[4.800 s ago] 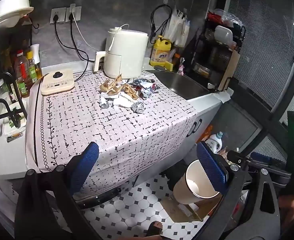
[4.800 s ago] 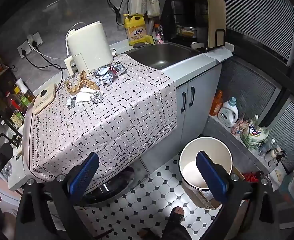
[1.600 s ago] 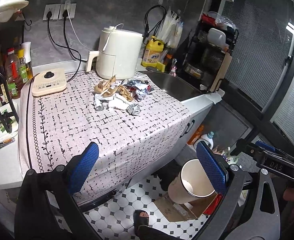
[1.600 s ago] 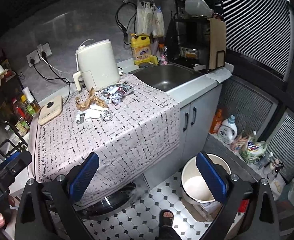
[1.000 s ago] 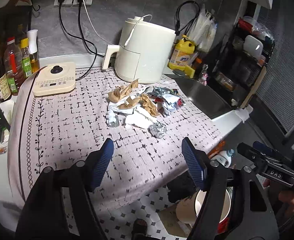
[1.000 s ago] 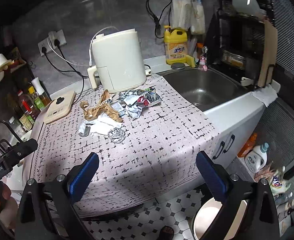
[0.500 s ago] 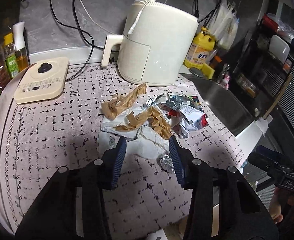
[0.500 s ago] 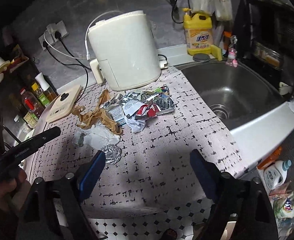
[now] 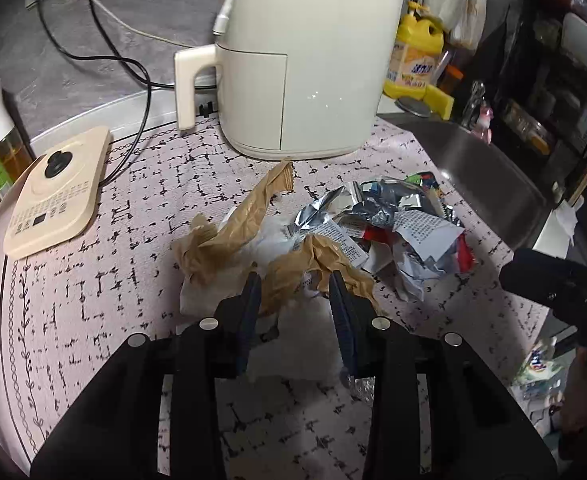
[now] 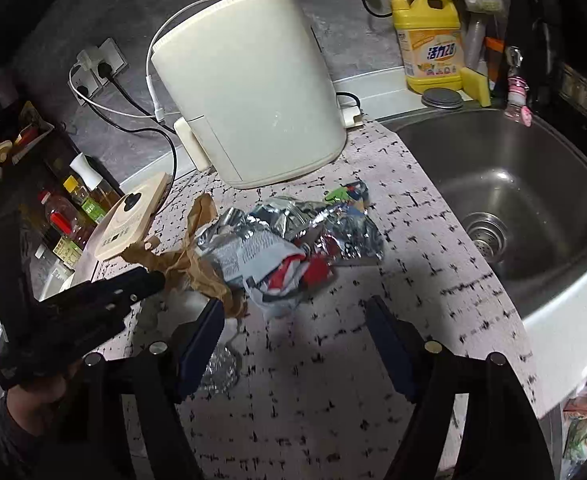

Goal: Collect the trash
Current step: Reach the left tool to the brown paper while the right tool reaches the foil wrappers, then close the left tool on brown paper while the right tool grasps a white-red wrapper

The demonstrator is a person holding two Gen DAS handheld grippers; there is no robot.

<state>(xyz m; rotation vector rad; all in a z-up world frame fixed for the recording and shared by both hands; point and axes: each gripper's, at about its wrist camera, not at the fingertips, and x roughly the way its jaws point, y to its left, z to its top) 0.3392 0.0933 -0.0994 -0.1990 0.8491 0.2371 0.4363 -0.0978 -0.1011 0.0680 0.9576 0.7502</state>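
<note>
Dim, fisheye-warped, dark vignetted corners

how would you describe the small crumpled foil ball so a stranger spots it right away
Start at the big cream air fryer on the patterned tablecloth, then come toward the camera past the trash pile. The small crumpled foil ball lies alone at the near edge, round and tightly balled, unlike the flat printed foil wrappers behind.

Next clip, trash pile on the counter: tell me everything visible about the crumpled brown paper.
The crumpled brown paper looks like thin, creased kraft wrapping, twisted into strips. It lies on the patterned tablecloth before the cream air fryer, resting partly on white tissue and touching the silver foil wrappers. One long strip points toward the fryer. The left gripper is closing, with the nearest brown wad between its blue pads; whether they press it is unclear.
</note>
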